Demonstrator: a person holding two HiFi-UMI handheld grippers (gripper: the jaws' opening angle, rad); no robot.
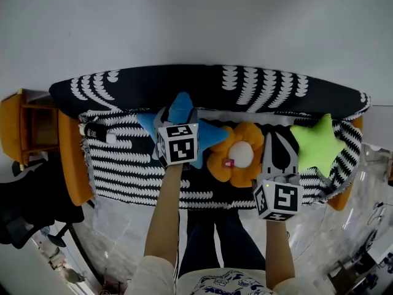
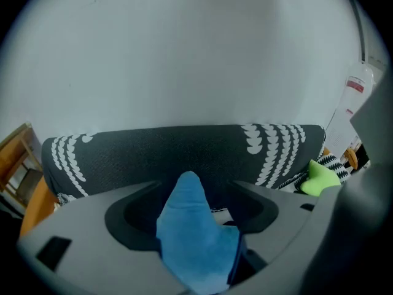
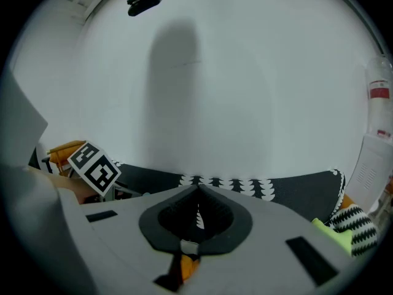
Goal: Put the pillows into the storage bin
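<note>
On the black-and-white patterned sofa [image 1: 123, 165] lie three pillows: a blue star [image 1: 209, 134], an orange flower [image 1: 241, 155] and a green star [image 1: 316, 143]. My left gripper [image 1: 178, 117] stands open over the blue star. One point of the blue star [image 2: 193, 226] rises between the jaws, with a gap showing on either side. My right gripper [image 1: 277, 137] hovers between the flower and the green star, and its jaws meet at the tips [image 3: 198, 190], shut on nothing. A sliver of orange shows under it in the right gripper view.
An orange wooden side table [image 1: 27, 128] stands left of the sofa, with a black office chair [image 1: 27, 217] nearer me. Clear plastic [image 1: 362, 201] lies on the floor in front of the sofa on both sides. A plain pale wall rises behind the sofa back [image 2: 184, 149].
</note>
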